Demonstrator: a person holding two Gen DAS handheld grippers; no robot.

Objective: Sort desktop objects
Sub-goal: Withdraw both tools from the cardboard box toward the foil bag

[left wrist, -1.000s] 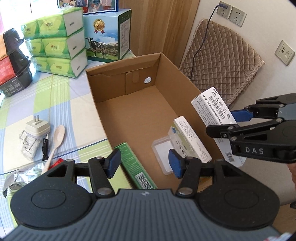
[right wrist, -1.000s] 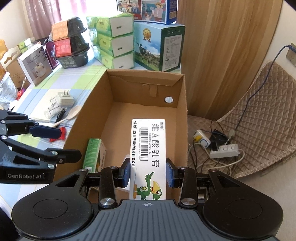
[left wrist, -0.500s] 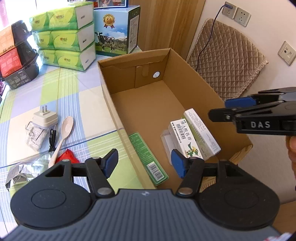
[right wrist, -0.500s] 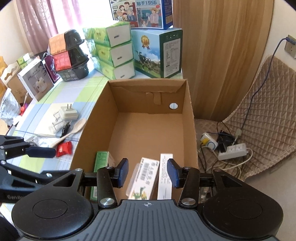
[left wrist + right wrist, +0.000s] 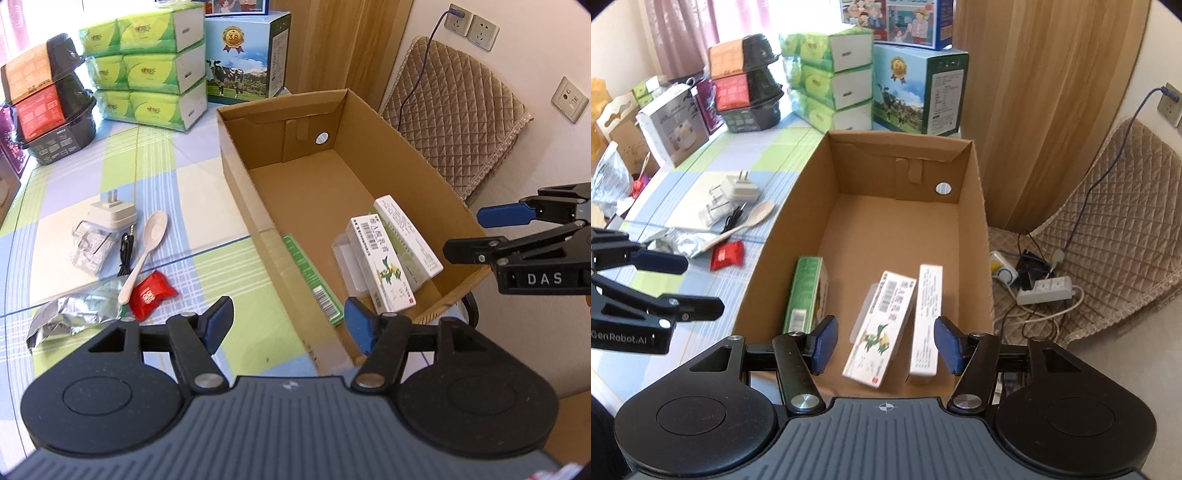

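Now that the white ointment box (image 5: 878, 326) lies in the cardboard box (image 5: 975, 206), propped at a slant between a second white carton (image 5: 926, 317) and a green carton (image 5: 807, 293) standing against the left wall, this placing step looks finished and a fresh pick is due. The right tongs (image 5: 886, 345) hang above the near end of the cardboard box, spread wide and holding nothing. The left tongs (image 5: 287, 326) are likewise wide open and empty, poised over the near left wall of the cardboard box, with the checked surface (image 5: 155, 177) to their left.

What remains loose on the surface is a red sachet (image 5: 151, 293), a pale spoon (image 5: 146, 247), a white plug adapter (image 5: 112, 214) with a black cable (image 5: 125, 251) beside it, and a crumpled foil packet (image 5: 70, 317). The next move probably calls for one of the tongs to swing over to these, the red sachet lying nearest the left one, and to come down straddling a flat, thin thing.

A second ago the right tongs gripped the ointment box upright over the cardboard box; half a second ago it already lay inside, and since then both tongs have drawn back a little.
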